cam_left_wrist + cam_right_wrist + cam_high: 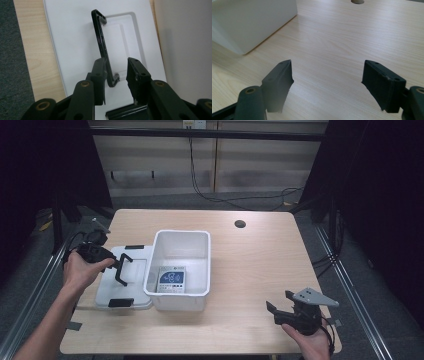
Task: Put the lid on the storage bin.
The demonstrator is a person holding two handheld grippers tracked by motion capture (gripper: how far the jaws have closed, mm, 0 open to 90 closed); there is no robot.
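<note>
**A:** What is the biggest thing on view?

**B:** A pale wooden table [260,265], seen from above. Left of centre stands an open white plastic bin [181,251] with a small printed box [171,280] lying flat on its floor. Touching the bin's left wall lies its white lid [131,292], flat on the table, with a black clip at each short end.

**A:** And the hands?

**B:** The person's left hand [80,270] holds the left gripper [121,268] over the lid. The right gripper [282,306] rests at the near right corner of the table, well apart from both bin and lid, its jaws spread wide over bare wood.

**A:** What is the left gripper doing?

**B:** Its jaws are parted, one on each side of a raised black handle [101,45] in the lid's middle. In the left gripper view the left jaw touches or nearly touches the bar; the right jaw stands clear of it. So nothing is pinched.

**A:** How does the handle lie?

**B:** Its long axis runs straight away from the gripper, along the lid's length. I judge a simple closing would catch its near end. The left hand is by far the nearer.
</note>
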